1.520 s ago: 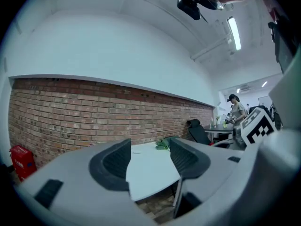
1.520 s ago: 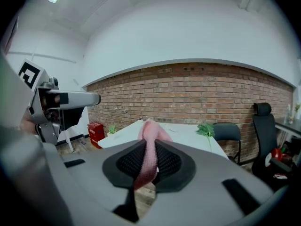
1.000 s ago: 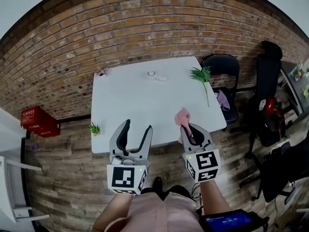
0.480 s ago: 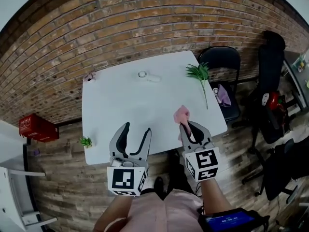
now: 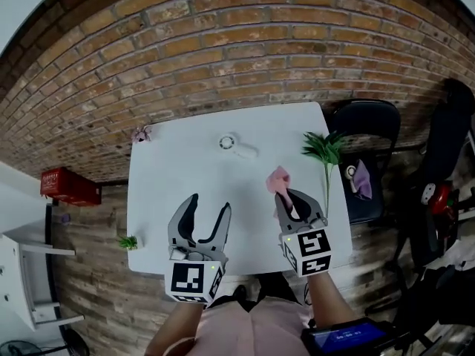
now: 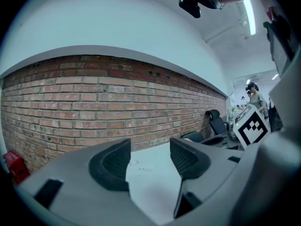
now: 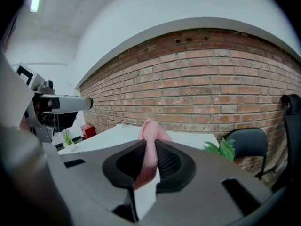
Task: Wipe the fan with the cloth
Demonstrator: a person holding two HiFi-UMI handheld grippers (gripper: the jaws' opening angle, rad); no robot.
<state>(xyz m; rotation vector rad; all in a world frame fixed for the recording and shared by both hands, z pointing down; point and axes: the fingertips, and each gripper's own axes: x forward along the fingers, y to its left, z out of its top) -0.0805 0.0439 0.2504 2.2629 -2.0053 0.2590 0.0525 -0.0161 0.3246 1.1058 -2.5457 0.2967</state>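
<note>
The white table (image 5: 185,173) stands with its far edge close to the brick wall (image 5: 223,58), and both grippers are held over its near half. The left gripper (image 5: 208,203) has its jaws spread wide with nothing between them; its own view shows only tabletop through the gap. The right gripper (image 5: 289,196) has its jaws pressed together on the pink cloth (image 5: 279,178), which bunches up past the tips. The fan (image 5: 230,144), a small white handheld one, lies flat near the far edge, about midway across the table. It is beyond both grippers: ahead and a little right of the left one, ahead and left of the right one, and well apart from the cloth.

Both hands reach forward from the person's body, side by side. The grippers point toward the wall and tip slightly down, leaning in toward each other a little. Their marker cubes sit over the table's near edge.

Open tabletop lies between the jaws and the fan. A black chair (image 5: 371,121) stands off the right far corner. A green sprig (image 5: 324,150) lies along the right edge, just beside the right gripper. A red crate (image 5: 70,188) sits on the floor to the left. A tiny green plant (image 5: 128,242) marks the near left corner, and a small pink object (image 5: 141,133) the far left one.
</note>
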